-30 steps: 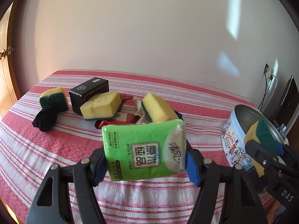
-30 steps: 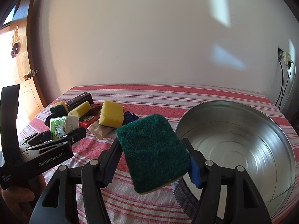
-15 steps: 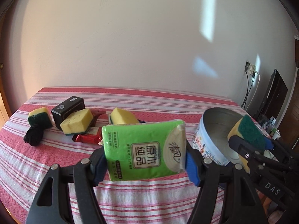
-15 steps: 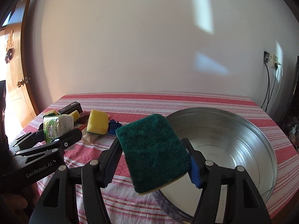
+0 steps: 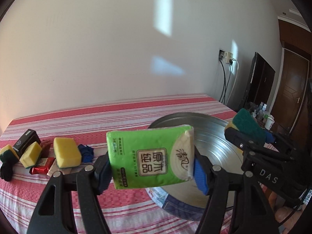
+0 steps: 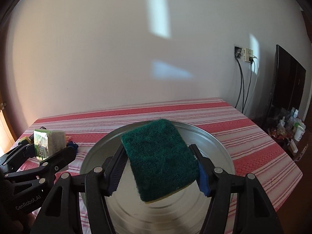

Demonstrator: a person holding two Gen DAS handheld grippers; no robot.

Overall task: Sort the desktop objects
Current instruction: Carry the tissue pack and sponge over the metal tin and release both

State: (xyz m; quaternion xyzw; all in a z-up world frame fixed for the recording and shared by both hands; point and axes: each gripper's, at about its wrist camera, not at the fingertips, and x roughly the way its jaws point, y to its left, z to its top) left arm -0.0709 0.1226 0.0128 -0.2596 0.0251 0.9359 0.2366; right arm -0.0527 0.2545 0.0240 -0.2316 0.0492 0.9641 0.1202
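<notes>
My left gripper [image 5: 152, 165] is shut on a green tissue pack [image 5: 150, 156] and holds it in the air at the near left rim of a round metal tin [image 5: 214, 152]. My right gripper [image 6: 159, 167] is shut on a green-and-yellow scouring sponge [image 6: 159, 159] and holds it above the tin's open inside [image 6: 214, 156]. The right gripper with its sponge [image 5: 247, 126] shows at the right of the left wrist view. The left gripper with the tissue pack [image 6: 48, 142] shows at the left of the right wrist view.
On the red striped tablecloth [image 5: 117, 117], left of the tin, lie two yellow sponges [image 5: 67, 154], a green-backed sponge [image 5: 7, 152], a black box [image 5: 26, 142], a black cord bundle [image 5: 5, 170], red packets [image 5: 42, 165] and blue cloth [image 5: 85, 152]. A wall stands behind the table.
Both grippers have swung right toward the tin with their loads. The sponge is now over the tin's inside, and the tissue pack is at its near left rim.
</notes>
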